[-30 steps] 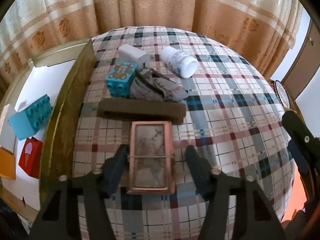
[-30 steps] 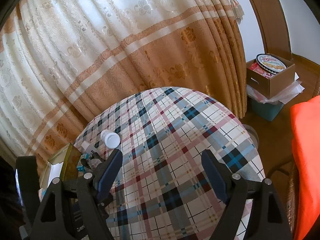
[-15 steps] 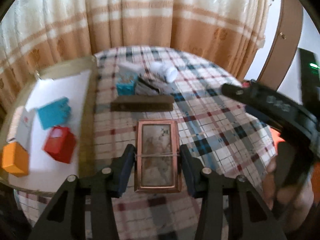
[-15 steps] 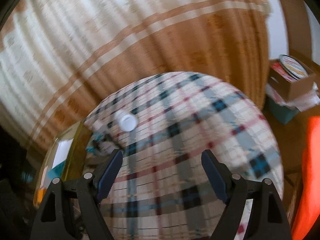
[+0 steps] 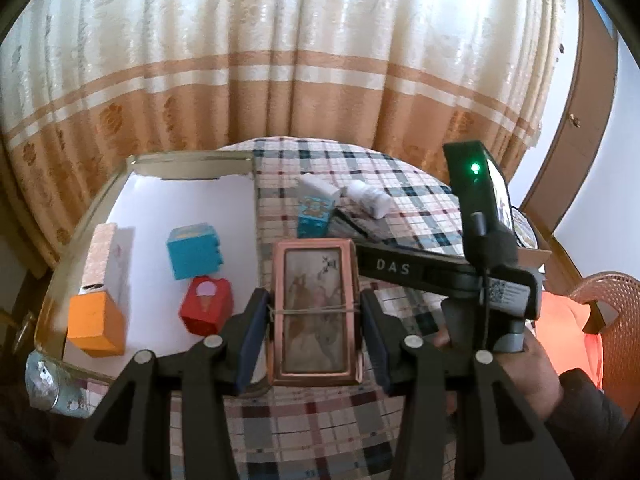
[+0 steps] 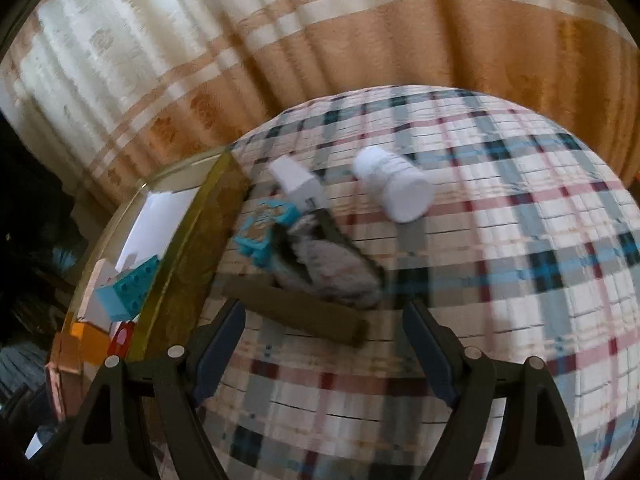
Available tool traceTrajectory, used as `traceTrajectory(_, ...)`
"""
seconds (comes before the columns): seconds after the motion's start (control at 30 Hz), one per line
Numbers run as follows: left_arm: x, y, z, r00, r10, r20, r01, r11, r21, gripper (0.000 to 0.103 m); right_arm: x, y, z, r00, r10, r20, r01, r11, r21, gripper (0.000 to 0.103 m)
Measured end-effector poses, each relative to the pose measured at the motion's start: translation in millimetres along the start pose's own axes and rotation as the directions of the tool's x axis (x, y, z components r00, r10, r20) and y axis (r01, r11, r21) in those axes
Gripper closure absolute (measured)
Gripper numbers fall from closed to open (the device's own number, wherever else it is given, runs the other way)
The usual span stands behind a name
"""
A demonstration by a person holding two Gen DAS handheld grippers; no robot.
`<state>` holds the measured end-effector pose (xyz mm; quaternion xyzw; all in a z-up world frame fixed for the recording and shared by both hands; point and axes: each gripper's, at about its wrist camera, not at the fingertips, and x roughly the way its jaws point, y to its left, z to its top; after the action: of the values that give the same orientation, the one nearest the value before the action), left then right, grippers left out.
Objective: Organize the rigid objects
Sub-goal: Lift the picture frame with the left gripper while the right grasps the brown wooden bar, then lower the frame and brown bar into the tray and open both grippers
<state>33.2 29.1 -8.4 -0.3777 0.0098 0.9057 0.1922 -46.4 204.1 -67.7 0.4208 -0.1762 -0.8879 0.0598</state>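
The left gripper (image 5: 314, 330) pinches a flat copper-framed picture tin (image 5: 314, 308), held up beside the gold-rimmed white tray (image 5: 192, 196). The right gripper (image 6: 322, 344) is spread wide over the long brown block (image 6: 296, 312) on the checked tablecloth (image 6: 520, 280), holding nothing.

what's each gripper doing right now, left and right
Left gripper: closed on the copper-framed picture, held up off the table.
Right gripper: open, nothing between the fingers, over the brown bar.

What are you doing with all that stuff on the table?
Someone is tidying hard things into a tray. The left gripper is shut on a small picture frame. The right gripper is open and empty, above a brown bar on the checked table. Toy blocks lie in the tray.
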Motion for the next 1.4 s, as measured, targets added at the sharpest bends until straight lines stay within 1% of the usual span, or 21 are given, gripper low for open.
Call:
traceTrajectory(0.1, -1, 7, 0, 1.0, 0.008, 0.002, -0.008, 1.0, -0.016, 0.057, -1, 10, -7, 0.996, 0.08, -0.047, -0.081, 0.997, -0.015, 0.02)
traceTrajectory(0.13, -1, 9, -1, 1.0, 0.009, 0.004, -0.008, 1.0, -0.023, 0.057, -2, 15, -11, 0.992, 0.108, -0.067, -0.11, 0.994, -0.026, 0.023)
traceTrajectory(0.17, -2, 12, 0, 1.0, 0.006, 0.005, -0.005, 1.0, -0.028, 0.057, -6, 17, -14, 0.989, 0.126, -0.081, -0.129, 0.991, -0.034, 0.023)
traceTrajectory(0.23, -3, 16, 0, 1.0, 0.008, 0.006, -0.008, 0.999, -0.036, 0.057, -15, 21, -22, 0.972, 0.21, -0.104, -0.215, 0.976, -0.043, 0.023)
traceTrajectory(0.3, -4, 20, 1, 1.0, 0.008, 0.011, -0.008, 0.999, -0.048, 0.057, -24, 22, -27, 0.965, 0.241, -0.101, -0.247, 0.968, -0.053, 0.023)
traceTrajectory(0.37, -6, 23, 2, 1.0, 0.013, 0.019, -0.012, 0.998, -0.057, 0.057, -30, 23, -27, 0.979, 0.193, -0.065, -0.197, 0.977, -0.077, 0.023)
traceTrajectory(0.43, -8, 27, 4, 1.0, 0.019, 0.025, -0.017, 0.998, -0.067, 0.057, -34, 24, -21, 0.994, 0.113, -0.006, -0.113, 0.989, -0.097, 0.024)
traceTrajectory(0.5, -13, 36, 7, 0.999, 0.029, 0.034, -0.026, 0.996, -0.083, 0.057, -31, 25, -16, 0.996, 0.088, 0.003, -0.087, 0.99, -0.112, 0.028)
traceTrajectory(0.57, -18, 45, 9, 0.998, 0.051, 0.043, -0.046, 0.994, -0.101, 0.057, -20, 31, -10, 0.999, 0.051, -0.007, -0.051, 0.988, -0.143, 0.054)
traceTrajectory(0.6, -20, 50, 10, 0.997, 0.06, 0.048, -0.055, 0.993, -0.109, 0.057, -12, 33, -7, 0.999, 0.047, -0.024, -0.051, 0.986, -0.158, 0.056)
traceTrajectory(0.67, -26, 59, 12, 0.995, 0.082, 0.06, -0.074, 0.99, -0.12, 0.057, 4, 37, -4, 0.998, 0.032, -0.055, -0.041, 0.983, -0.177, 0.057)
traceTrajectory(0.7, -29, 64, 13, 0.993, 0.096, 0.065, -0.087, 0.988, -0.124, 0.057, 12, 41, -3, 0.998, 0.002, -0.062, -0.014, 0.981, -0.192, 0.057)
traceTrajectory(0.83, -37, 82, 15, 0.987, 0.146, 0.074, -0.134, 0.98, -0.148, 0.057, 33, 46, -2, 0.996, -0.029, -0.083, 0.013, 0.98, -0.198, 0.057)
traceTrajectory(0.9, -38, 91, 17, 0.984, 0.159, 0.073, -0.146, 0.976, -0.162, 0.057, 38, 50, -1, 0.996, -0.059, -0.065, 0.044, 0.975, -0.217, 0.057)
traceTrajectory(0.93, -39, 95, 16, 0.984, 0.165, 0.073, -0.151, 0.974, -0.169, 0.057, 39, 52, -1, 0.996, -0.07, -0.059, 0.055, 0.973, -0.226, 0.059)
traceTrajectory(0.97, -39, 100, 16, 0.982, 0.173, 0.071, -0.158, 0.971, -0.179, 0.057, 39, 54, -1, 0.995, -0.077, -0.057, 0.062, 0.972, -0.228, 0.069)
traceTrajectory(1.0, -40, 103, 16, 0.982, 0.178, 0.07, -0.162, 0.969, -0.186, 0.057, 40, 55, -1, 0.995, -0.079, -0.057, 0.064, 0.971, -0.229, 0.077)
traceTrajectory(1.03, -40, 106, 16, 0.981, 0.181, 0.07, -0.165, 0.967, -0.192, 0.057, 40, 55, -2, 0.995, -0.079, -0.058, 0.064, 0.971, -0.231, 0.081)
traceTrajectory(1.2, -38, 113, 16, 0.98, 0.185, 0.067, -0.168, 0.964, -0.207, 0.057, 32, 50, -9, 0.996, -0.057, -0.071, 0.04, 0.976, -0.214, 0.086)
traceTrajectory(1.33, -36, 114, 14, 0.982, 0.176, 0.061, -0.16, 0.965, -0.205, 0.057, 23, 41, -17, 0.994, 0.006, -0.113, -0.02, 0.992, -0.125, 0.086)
traceTrajectory(1.4, -34, 115, 14, 0.983, 0.171, 0.061, -0.155, 0.966, -0.206, 0.057, 16, 37, -20, 0.991, 0.059, -0.121, -0.066, 0.996, -0.061, 0.086)
